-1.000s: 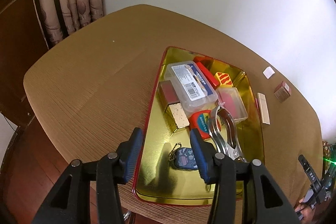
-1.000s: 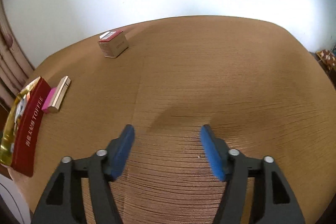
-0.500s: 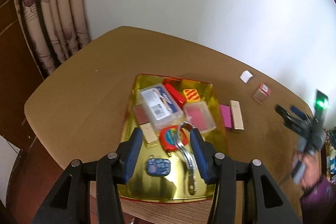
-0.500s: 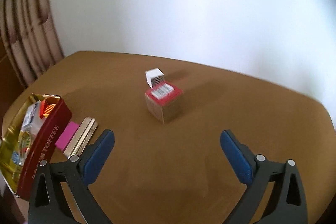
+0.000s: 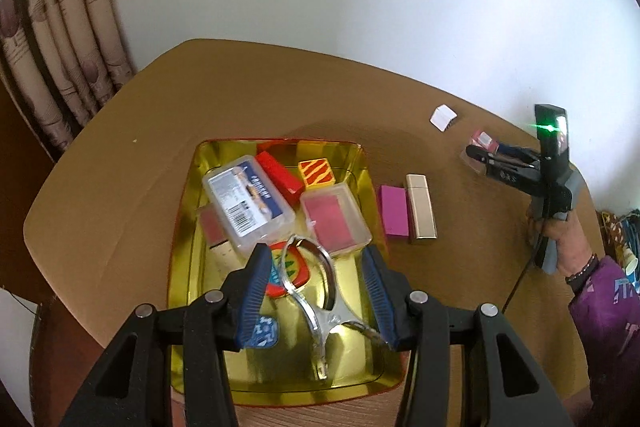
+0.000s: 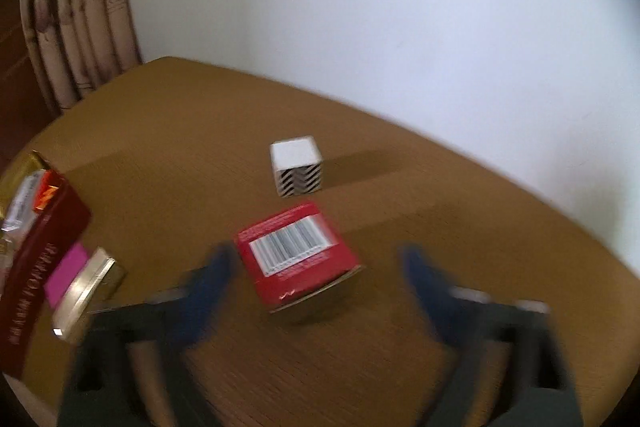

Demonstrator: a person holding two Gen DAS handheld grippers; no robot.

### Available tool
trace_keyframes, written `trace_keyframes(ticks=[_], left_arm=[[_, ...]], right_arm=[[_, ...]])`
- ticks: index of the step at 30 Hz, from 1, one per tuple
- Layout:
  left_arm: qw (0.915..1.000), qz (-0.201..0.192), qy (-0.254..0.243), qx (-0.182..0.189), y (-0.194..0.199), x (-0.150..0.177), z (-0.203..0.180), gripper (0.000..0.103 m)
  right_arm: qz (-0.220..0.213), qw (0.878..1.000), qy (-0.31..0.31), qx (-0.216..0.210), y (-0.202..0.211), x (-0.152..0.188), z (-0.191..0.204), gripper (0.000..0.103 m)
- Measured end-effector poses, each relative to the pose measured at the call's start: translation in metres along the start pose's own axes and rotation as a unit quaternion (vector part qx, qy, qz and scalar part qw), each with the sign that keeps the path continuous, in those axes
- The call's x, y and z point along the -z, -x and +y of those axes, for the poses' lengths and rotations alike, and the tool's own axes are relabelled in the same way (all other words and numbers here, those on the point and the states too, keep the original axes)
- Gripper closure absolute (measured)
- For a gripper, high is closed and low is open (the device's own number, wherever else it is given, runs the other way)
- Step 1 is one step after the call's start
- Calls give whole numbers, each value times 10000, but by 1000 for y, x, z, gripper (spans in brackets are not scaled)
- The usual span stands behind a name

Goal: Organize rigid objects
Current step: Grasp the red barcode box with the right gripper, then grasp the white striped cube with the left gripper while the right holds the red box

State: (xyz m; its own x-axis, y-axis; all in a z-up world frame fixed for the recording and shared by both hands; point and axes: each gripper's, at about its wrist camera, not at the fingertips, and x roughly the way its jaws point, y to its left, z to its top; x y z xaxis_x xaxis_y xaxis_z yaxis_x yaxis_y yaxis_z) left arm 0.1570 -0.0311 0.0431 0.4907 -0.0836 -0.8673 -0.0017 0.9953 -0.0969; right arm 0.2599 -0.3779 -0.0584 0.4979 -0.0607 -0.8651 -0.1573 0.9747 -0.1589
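Gold tin (image 5: 182,227): sitting directly beneath the left gripper (image 5: 316,297), its red outer wall showing at the far left of the right wrist view.
Left gripper: hanging over the tin's near half, blue pads parted, gripping nothing.
Metal tool (image 5: 320,307): lying in the tin, showing between the left pads but below them, untouched.
Tin contents: a clear lidded box (image 5: 248,203) and a red block (image 5: 280,173) lying ahead and to the left of the left pads; a striped orange block (image 5: 317,172) and a clear case with a red insert (image 5: 335,223) lying ahead of them.
Pink block (image 5: 394,211) and gold bar (image 5: 421,207): lying side by side on the brown table (image 5: 248,95), just right of the tin.
Red barcode box (image 6: 298,253): sitting between the right gripper's (image 6: 316,267) blurred pads, nearer the left one; contact unclear.
Right gripper: jaws having just been closing, a gap showing beside the box.
White striped cube (image 6: 297,165): standing just beyond the red box.
Hand (image 5: 564,239): holding the right gripper's handle.
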Motion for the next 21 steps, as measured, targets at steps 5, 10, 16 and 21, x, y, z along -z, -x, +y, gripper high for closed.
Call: trace_keyframes(ticks=[5, 10, 16, 21], left_arm=[[9990, 263, -83, 355, -8, -20, -20, 55], [9948, 588, -284, 782, -29, -55, -56, 55], [9861, 386, -1357, 883, -72, -105, -125, 54], [9739, 362, -2025, 963, -123, -139, -169, 54]], right_arm=[[-340, 9989, -321, 49, 39, 34, -11, 58], [-516, 9929, -778, 734, 87, 85, -41, 58], [-805, 9837, -1369, 849, 112, 111, -84, 58], [-820, 9828, -1517, 654, 111, 114, -93, 58]])
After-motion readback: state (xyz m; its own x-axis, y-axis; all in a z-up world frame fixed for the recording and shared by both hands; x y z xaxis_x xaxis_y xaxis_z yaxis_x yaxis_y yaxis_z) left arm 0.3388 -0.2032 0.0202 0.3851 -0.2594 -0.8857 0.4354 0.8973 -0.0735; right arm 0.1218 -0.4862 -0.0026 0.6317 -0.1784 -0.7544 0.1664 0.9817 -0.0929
